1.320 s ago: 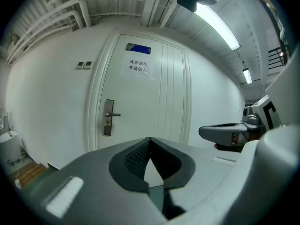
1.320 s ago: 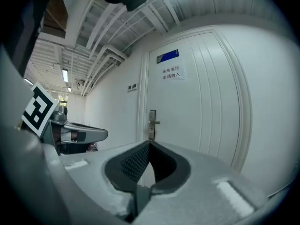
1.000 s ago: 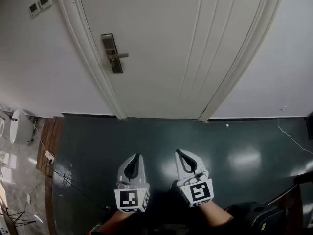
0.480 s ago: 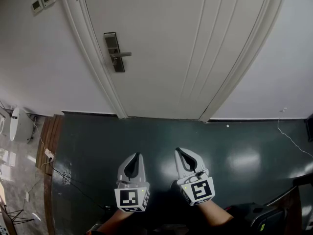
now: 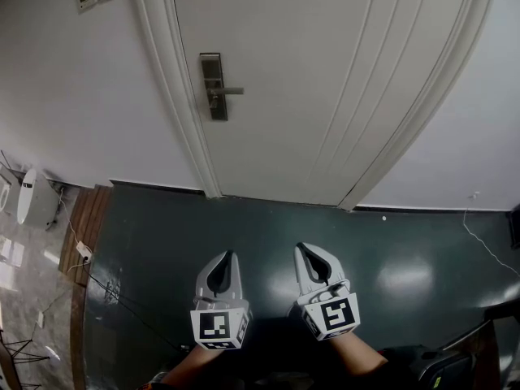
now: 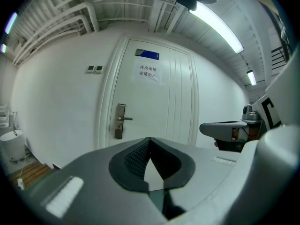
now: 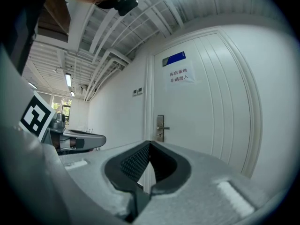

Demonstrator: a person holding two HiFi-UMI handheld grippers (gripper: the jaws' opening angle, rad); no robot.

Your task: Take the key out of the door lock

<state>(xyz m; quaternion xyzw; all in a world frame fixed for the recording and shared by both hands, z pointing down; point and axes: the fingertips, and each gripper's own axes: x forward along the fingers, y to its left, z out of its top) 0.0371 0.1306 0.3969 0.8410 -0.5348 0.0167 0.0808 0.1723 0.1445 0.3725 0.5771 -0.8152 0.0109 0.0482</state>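
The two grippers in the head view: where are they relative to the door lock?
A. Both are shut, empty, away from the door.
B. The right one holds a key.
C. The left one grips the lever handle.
A: the left gripper and right gripper hang over the dark floor, jaws together on nothing, short of the door lock.

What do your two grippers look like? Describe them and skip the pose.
The left gripper and right gripper match: light grey plastic shells tapering to a rounded beak, lined inside with black pads of fine ribbed texture. Each carries a white cube at the rear, printed with black square markers. No cables show.
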